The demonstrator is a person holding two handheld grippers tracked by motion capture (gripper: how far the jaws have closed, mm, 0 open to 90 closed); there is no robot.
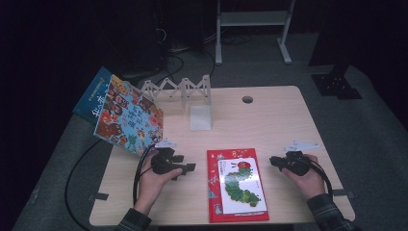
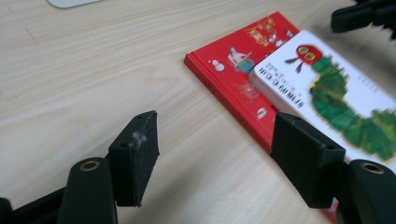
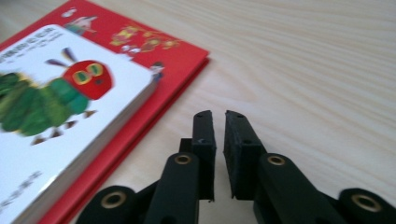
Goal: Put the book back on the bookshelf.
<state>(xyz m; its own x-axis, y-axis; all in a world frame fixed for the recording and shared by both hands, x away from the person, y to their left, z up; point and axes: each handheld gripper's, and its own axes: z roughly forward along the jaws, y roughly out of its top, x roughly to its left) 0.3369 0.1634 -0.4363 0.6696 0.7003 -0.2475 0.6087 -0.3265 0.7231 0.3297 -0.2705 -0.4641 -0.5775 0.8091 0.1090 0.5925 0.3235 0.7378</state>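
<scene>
Lying flat: white caterpillar bk atop red bk

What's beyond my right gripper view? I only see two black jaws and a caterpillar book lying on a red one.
Observer: The left gripper sits on the other side of the caterpillar book, jaws open, gripping nothing.
Operator: Anything else out there?
Observer: A white folding rack stands at the far edge of the table.
Operator: More books?
Observer: Yes, a colourful picture book at the far left corner.
</scene>
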